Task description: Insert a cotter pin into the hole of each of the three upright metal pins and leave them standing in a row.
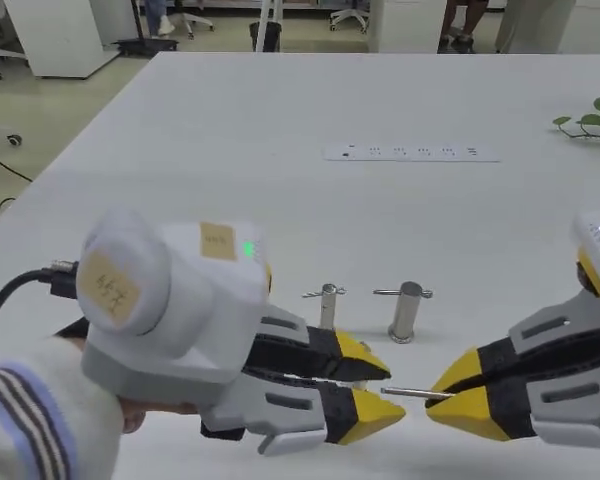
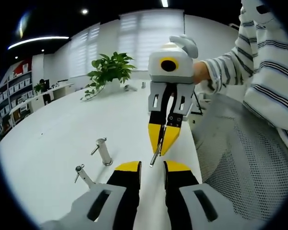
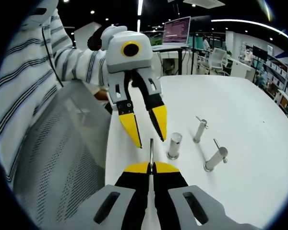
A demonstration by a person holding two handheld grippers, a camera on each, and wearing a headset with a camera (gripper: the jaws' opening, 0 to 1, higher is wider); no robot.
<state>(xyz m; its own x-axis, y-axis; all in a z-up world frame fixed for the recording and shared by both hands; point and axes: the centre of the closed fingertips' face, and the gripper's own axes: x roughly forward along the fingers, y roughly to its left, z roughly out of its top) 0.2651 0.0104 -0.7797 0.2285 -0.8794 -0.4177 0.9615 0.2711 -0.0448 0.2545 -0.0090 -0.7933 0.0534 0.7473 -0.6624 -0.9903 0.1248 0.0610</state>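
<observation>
Right gripper view: right gripper (image 3: 152, 165) pinched tight on a cotter pin (image 3: 151, 153); left gripper (image 3: 150, 140) wide open, empty, just left of the bare upright pin (image 3: 174, 145). The two cottered pins (image 3: 215, 159) stand to its right. Third insertion in hand, I'd say: left steadies the bare pin, right lines the tip up with the hole.

Two cottered upright pins (image 3: 200, 129), one bare pin (image 3: 174, 145)

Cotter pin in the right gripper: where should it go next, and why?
Probably ease the right gripper toward the bare metal pin and line its cotter pin up with the hole. The other two metal pins already carry theirs; this one has none.
</observation>
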